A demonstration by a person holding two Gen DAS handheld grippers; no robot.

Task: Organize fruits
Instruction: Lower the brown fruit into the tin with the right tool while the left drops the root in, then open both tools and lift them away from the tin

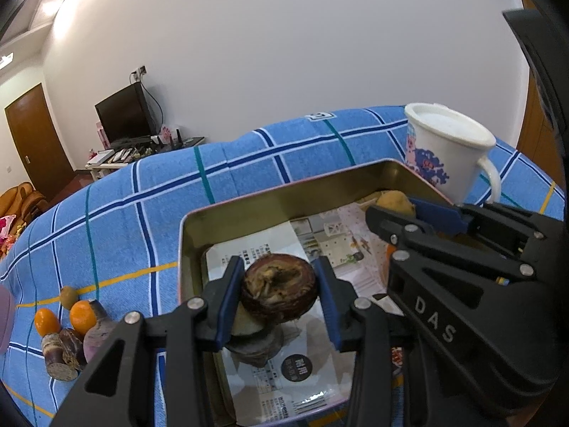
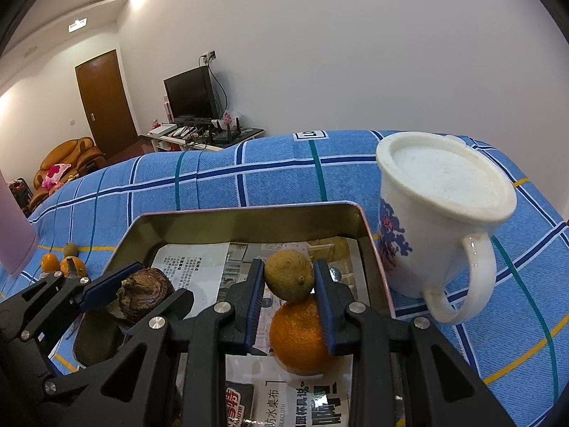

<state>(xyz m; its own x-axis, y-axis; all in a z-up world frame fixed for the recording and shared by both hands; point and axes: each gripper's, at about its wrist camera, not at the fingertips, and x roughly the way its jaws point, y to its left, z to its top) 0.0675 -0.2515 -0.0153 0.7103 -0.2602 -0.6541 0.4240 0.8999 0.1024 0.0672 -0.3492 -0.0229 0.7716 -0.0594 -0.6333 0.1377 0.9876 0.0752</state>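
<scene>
Two claws hang over the tin tray (image 2: 249,210) to load it: the left claw (image 1: 281,295) is clamped on a dark brown fruit (image 1: 279,290), the right claw (image 2: 288,299) on a yellowish fruit (image 2: 288,274), just above an orange (image 2: 298,334) lying in the tray.

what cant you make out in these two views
- Left wrist view: the yellowish fruit in the gold metal tin is mostly hidden by the right gripper.
- Right wrist view: print on the paper lining is too small.
- Left wrist view: the pink object is cut off by the edge.
</scene>
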